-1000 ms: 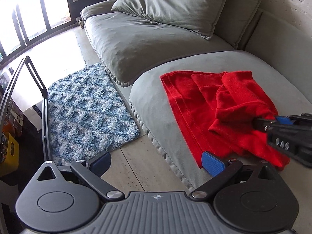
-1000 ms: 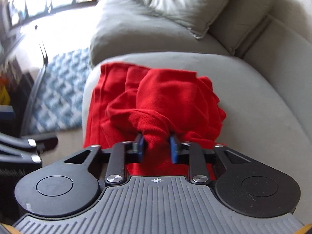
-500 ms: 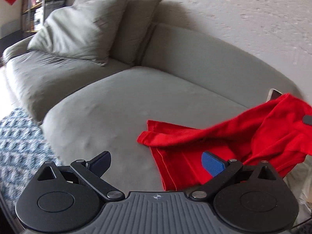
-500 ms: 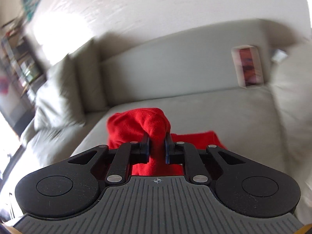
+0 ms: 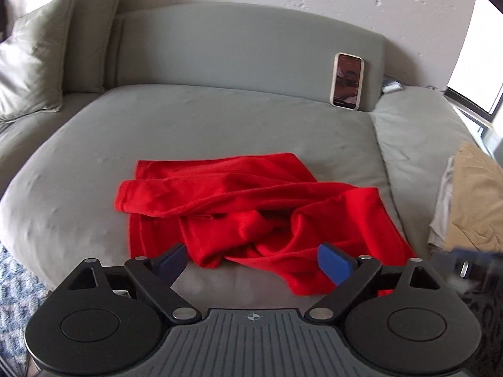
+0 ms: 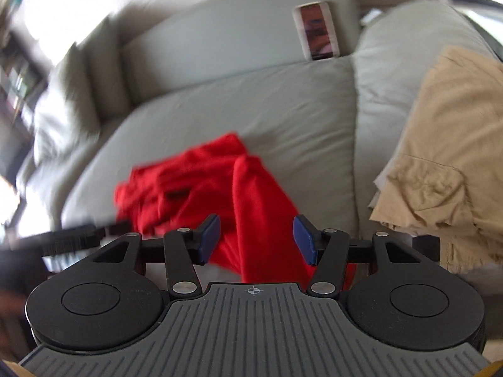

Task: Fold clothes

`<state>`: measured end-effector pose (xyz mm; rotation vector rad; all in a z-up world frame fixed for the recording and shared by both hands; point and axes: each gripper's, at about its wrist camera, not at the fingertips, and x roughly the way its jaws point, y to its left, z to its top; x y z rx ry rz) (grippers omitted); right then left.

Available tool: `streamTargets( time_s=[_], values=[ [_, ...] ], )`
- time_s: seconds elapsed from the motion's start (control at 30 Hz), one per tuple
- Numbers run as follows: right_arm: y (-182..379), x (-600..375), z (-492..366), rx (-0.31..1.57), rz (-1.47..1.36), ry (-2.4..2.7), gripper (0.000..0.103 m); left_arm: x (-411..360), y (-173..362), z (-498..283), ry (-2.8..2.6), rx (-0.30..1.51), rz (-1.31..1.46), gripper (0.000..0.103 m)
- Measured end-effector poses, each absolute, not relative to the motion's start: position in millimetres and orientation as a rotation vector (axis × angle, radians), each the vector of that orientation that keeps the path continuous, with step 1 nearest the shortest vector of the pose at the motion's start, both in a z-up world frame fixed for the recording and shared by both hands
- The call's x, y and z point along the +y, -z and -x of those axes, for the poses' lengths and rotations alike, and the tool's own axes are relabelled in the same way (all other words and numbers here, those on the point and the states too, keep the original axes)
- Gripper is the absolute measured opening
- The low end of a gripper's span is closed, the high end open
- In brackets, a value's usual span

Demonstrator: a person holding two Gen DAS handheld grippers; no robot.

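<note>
My left tool (image 5: 251, 260) is spread wide and empty over the crumpled red garment (image 5: 251, 207) lying mid-cushion on the grey sofa (image 5: 220, 119). My right tool (image 6: 256, 238) is released too, red cloth seemingly loose between its pads. Only the right view, blurred, shows the beige clothes (image 6: 446, 157) at 3 o'clock in full.

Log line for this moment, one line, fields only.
phase: unfolded | red garment: crumpled on sofa seat | left gripper: open, empty | right gripper: open, empty | tan clothes: piled right
</note>
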<state>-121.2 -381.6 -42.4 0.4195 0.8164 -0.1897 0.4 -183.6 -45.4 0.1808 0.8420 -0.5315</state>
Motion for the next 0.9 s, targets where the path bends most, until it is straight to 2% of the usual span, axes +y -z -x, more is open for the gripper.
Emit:
streamTargets(
  time_s=[0.13, 0.3, 0.33, 0.37, 0.4, 0.53, 0.63, 0.77, 0.9],
  values=[
    [71, -348, 115, 0.902, -0.188, 0.093, 0.052, -181, 48, 2, 0.515, 0.841, -0.181, 0.081],
    [99, -317, 110, 0.951, 0.112, 0.089, 0.057, -178, 52, 2, 0.521, 0.858, -0.178, 0.082],
    [103, -313, 109, 0.96, 0.166, 0.105, 0.051, -177, 53, 3, 0.523, 0.861, -0.177, 0.082],
    [105, -314, 108, 0.969, 0.191, 0.121, 0.024, -177, 54, 3, 0.524, 0.864, -0.176, 0.082],
    [104, -317, 106, 0.975, 0.172, 0.13, 0.001, -174, 52, 4, 0.538, 0.852, -0.163, 0.082],
    [66, -355, 100, 0.892, -0.241, 0.068, 0.001, -158, 39, 10, 0.608, 0.785, -0.094, 0.082],
    [7, -384, 95, 0.681, -0.56, -0.008, 0.001, -146, 30, 15, 0.66, 0.734, -0.042, 0.082],
    [-73, -394, 92, 0.404, -0.708, -0.102, 0.0, -131, 17, 21, 0.727, 0.663, 0.027, 0.091],
    [-111, -379, 85, 0.322, -0.719, -0.13, 0.0, -118, 7, 30, 0.794, 0.593, 0.077, 0.096]
  ],
)
